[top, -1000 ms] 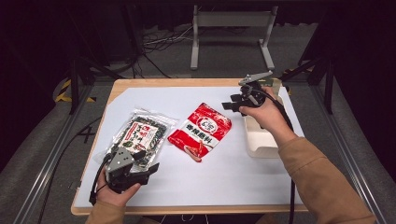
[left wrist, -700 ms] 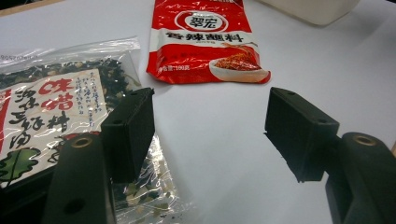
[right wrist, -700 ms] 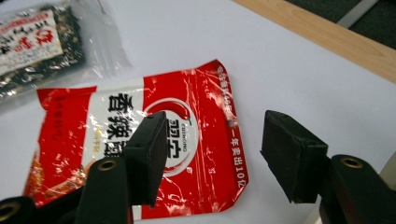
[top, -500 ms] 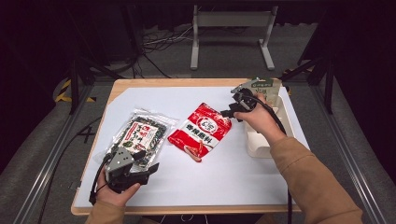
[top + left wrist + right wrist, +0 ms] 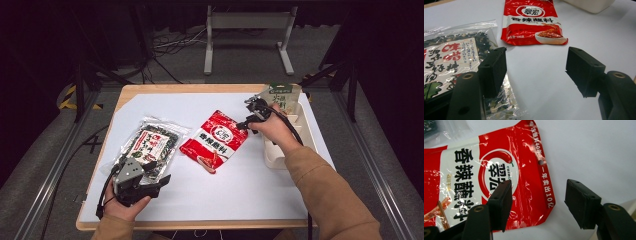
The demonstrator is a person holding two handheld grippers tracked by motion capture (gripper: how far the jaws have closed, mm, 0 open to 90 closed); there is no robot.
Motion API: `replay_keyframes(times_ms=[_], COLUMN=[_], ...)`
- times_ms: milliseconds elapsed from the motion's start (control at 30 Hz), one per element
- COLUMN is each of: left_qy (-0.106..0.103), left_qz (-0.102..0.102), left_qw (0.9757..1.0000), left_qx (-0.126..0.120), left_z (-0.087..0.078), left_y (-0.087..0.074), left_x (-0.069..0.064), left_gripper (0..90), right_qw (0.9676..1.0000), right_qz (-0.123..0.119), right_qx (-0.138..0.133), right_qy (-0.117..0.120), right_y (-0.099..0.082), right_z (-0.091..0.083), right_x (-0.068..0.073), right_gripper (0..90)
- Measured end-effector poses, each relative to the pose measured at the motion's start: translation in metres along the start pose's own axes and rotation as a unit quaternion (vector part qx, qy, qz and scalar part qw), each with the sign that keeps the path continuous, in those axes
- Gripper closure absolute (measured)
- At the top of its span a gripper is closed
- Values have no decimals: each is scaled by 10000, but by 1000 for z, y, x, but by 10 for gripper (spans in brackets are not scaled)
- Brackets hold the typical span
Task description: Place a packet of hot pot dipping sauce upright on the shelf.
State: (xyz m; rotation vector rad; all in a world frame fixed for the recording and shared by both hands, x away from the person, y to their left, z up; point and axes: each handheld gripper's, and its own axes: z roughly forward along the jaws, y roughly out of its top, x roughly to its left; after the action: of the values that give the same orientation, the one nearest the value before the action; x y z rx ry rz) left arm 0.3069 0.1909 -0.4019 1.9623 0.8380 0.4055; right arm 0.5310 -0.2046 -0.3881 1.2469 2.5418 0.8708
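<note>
Straddling the top edge of the red seasoning pouch, which lies flat mid-table, the right gripper has just been opening its jaws, holding nothing. Risk: pads skating off glossy film. Left gripper wide, empty.

My matt black plastic fingers hover over the glossy, crinkled red foil pouch; white table sheet looks smooth, matt.
</note>
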Motion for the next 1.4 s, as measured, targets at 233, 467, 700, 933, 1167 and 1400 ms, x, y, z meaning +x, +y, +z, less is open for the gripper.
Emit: replay_keyframes(times_ms=[233,467,700,933,1167,1400], left_qy=[1,-3,14,6,-2,-14], left_qz=[-36,-33,9,-4,-32,-2], left_qw=[10000,10000,10000,10000,10000,10000], left_qx=[-10,-16,-23,-15,-24,-20], left_z=[0,0,-1,-1,0,-1], left_y=[0,0,0,0,0,0], left_x=[0,0,1,0,0,1], left_gripper=[334,334,334,334,334,334], right_qw=[9994,9986,9980,9979,9975,9969], right_qz=[130,241,331,323,267,224], right_qx=[316,469,535,564,654,758], right_qy=[47,59,21,15,-32,-40], right_y=[-2,-4,-5,-5,-4,3], right_z=[13,19,22,22,22,22], right_x=[-1,-3,-7,-5,-3,4], right_gripper=[368,354,343,336,337,346])
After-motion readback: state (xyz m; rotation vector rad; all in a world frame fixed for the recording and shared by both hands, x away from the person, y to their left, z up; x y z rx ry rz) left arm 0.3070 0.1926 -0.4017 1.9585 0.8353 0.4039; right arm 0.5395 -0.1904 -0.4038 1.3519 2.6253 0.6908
